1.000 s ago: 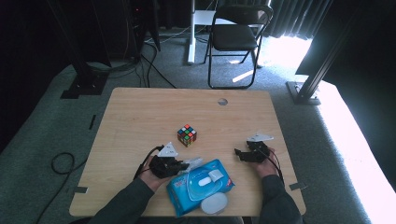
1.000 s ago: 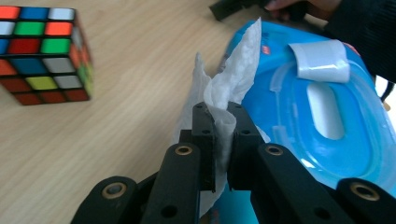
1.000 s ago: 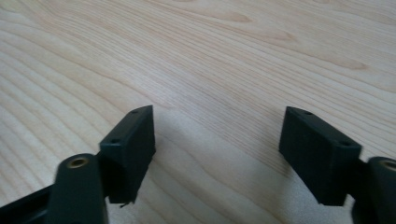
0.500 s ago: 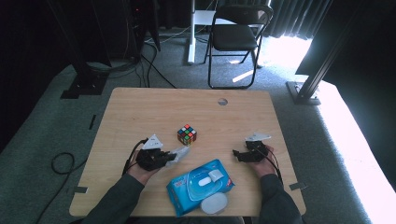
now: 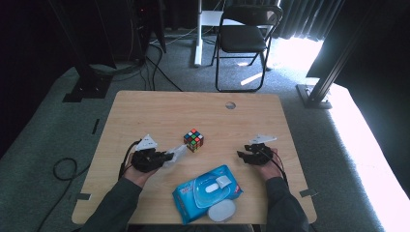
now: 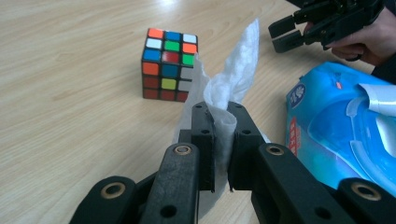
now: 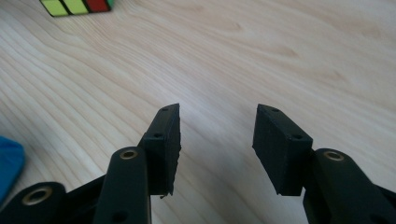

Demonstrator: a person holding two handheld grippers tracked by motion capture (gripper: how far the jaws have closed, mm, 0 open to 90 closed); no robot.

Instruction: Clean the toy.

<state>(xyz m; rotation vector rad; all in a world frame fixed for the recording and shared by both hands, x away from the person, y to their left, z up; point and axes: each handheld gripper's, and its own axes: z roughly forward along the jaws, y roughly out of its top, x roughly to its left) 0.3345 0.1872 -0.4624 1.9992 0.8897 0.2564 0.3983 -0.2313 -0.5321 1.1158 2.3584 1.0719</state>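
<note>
My left gripper (image 5: 169, 156) (image 6: 220, 112) is shut on a crumpled white wet wipe (image 5: 178, 153) (image 6: 238, 70), which stands up between its pads. Just beyond it sits a Rubik's cube (image 5: 194, 139) (image 6: 168, 65) (image 7: 77, 5). A blue wet-wipe pack (image 5: 193, 193) (image 6: 336, 126) lies near the front edge with its lid flipped open. My right gripper (image 5: 240, 155) (image 7: 217, 121) hovers low over bare wood to the right of the pack. Its jaws have just been closing, stand apart, and have nothing between them.
The wooden table (image 5: 145, 111) has a round cable hole (image 5: 230, 105) near its far edge. A folding chair (image 5: 244, 38) stands behind the table. A corner of the blue pack (image 7: 9, 158) lies at the left of the right gripper view.
My left gripper has drawn away from the pack to the left, carrying the wipe clear of it. The right hand has stayed in place.
</note>
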